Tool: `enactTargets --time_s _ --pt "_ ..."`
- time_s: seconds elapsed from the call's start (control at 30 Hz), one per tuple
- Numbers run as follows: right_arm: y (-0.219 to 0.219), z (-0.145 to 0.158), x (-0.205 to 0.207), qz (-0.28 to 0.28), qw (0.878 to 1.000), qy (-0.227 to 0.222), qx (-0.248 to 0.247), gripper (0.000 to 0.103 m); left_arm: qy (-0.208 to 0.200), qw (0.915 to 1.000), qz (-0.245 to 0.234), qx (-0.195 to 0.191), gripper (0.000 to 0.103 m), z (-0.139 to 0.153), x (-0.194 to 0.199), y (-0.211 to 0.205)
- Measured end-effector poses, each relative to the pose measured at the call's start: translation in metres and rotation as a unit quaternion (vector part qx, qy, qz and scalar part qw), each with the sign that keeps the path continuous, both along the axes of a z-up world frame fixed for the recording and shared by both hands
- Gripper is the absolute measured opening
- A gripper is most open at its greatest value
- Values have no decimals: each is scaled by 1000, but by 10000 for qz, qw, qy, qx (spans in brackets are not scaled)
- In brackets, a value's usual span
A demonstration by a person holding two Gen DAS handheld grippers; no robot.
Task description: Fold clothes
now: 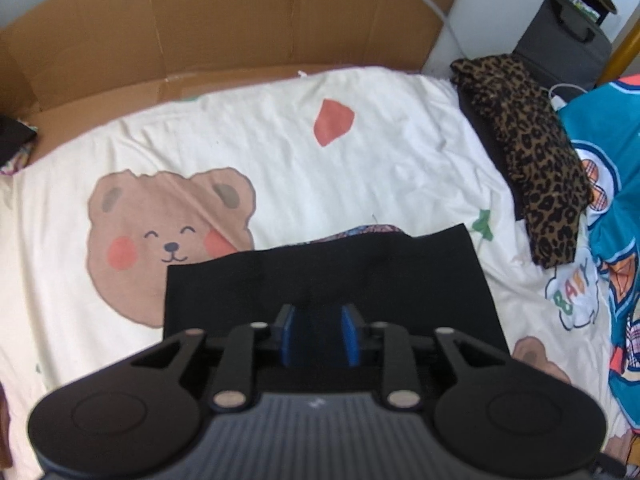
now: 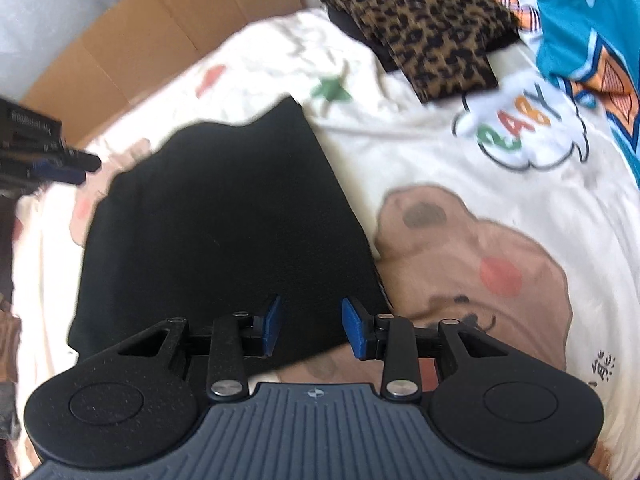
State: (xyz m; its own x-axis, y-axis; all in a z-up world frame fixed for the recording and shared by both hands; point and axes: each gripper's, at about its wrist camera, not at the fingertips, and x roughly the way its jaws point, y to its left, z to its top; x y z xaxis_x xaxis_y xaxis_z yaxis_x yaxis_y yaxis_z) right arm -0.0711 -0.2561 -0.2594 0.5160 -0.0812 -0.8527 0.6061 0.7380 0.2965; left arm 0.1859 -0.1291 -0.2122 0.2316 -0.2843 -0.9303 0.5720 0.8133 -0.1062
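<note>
In the left wrist view, the left gripper (image 1: 319, 334) is nearest. Its jaws stand a little apart, with black cloth bunched up between the blue pads (image 1: 350, 334). It is hard to tell if they pinch the cloth or just rest on it.

In the right wrist view, the right gripper (image 2: 311, 328) sits over the near edge of the same cloth. Its jaws are spread wide and hold nothing.

The black cloth (image 2: 224, 216) is the thing to fold. It lies flat on the bed, in a neat folded shape, right in front of both grippers. In the left wrist view a bit of patterned cloth (image 1: 368, 231) peeks out from under its far edge.

Under it is a cream bed sheet (image 1: 280, 152) with a big brown smiling bear (image 1: 160, 232) on the left and a red shape (image 1: 333, 121) farther away. The word "BABY" (image 2: 516, 120) is printed on the right.

Farther off on the right lies a folded leopard-print cloth (image 1: 532, 156), resting on something dark. Next to it, at the right edge, is a bright teal cloth (image 1: 608, 160) with orange and white pictures.

At the far side of the bed stands flat brown cardboard (image 1: 224, 20). A dark grey bag (image 1: 568, 36) with handles is in the far right corner.
</note>
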Motion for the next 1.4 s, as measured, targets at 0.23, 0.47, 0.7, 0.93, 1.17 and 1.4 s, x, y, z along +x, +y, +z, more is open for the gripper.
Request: enactTargets --time_s 0.23,0.47,0.7,0.93,1.17,1.4 --pt "5 38 6 359 9979 -477 -233 47 -282 9992 215 -193 49 21 -34 24" --pt "14 49 4 635 9959 -573 -288 54 -447 9982 263 -311 52 22 -70 44" --pt "14 50 -2 832 9931 -622 -546 70 -627 9958 505 -440 54 14 -91 77" --pt "11 28 1 628 9968 -262 -416 82 -724 9941 692 -421 53 -6 -108 103" --pt "23 0 13 1012 9938 32 -457 82 -468 9969 487 -404 53 -39 -124 95" --pt "24 -23 20 1042 9936 222 -364 82 -324 9989 135 -324 53 -64 -131 84"
